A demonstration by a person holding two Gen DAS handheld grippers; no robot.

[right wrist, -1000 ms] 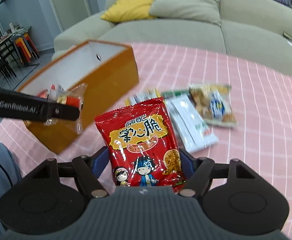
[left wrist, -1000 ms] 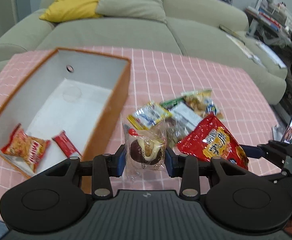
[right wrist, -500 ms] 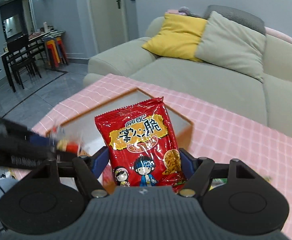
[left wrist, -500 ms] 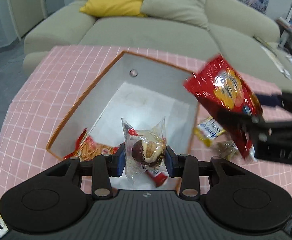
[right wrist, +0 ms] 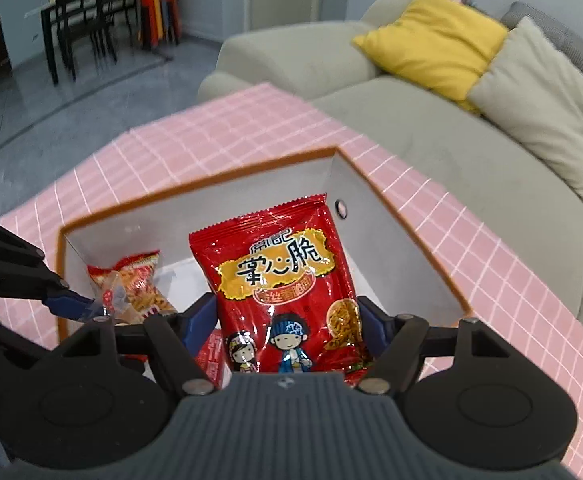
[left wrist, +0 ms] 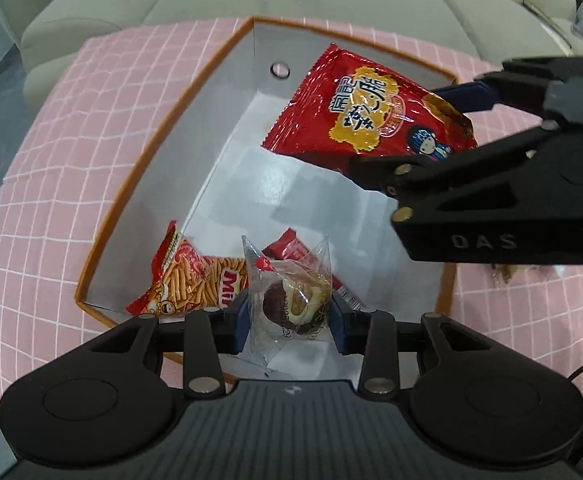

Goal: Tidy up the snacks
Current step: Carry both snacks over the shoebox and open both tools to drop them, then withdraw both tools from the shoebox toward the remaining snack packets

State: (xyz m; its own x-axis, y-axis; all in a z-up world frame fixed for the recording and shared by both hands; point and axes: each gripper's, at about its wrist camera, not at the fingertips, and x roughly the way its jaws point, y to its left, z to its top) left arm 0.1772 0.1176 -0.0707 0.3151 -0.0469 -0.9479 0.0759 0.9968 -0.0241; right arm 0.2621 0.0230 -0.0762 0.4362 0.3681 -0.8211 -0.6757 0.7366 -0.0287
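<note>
An orange-rimmed box with white inside stands on the pink checked tablecloth. My left gripper is shut on a clear-wrapped chocolate pastry held over the box's near end. My right gripper is shut on a red snack bag with cartoon figures, held above the box's middle; the same red snack bag and right gripper show in the left wrist view. On the box floor lie a red-orange stick-snack bag and a small red wrapper.
A grey-green sofa with a yellow cushion and a beige one runs along the far side of the table. A few loose snacks lie on the cloth right of the box. A dark dining table and chairs stand far off.
Both grippers have carried their snacks leftward from the snack pile to above the open box. The red bag, earlier over the cloth, now hangs over the box interior.
</note>
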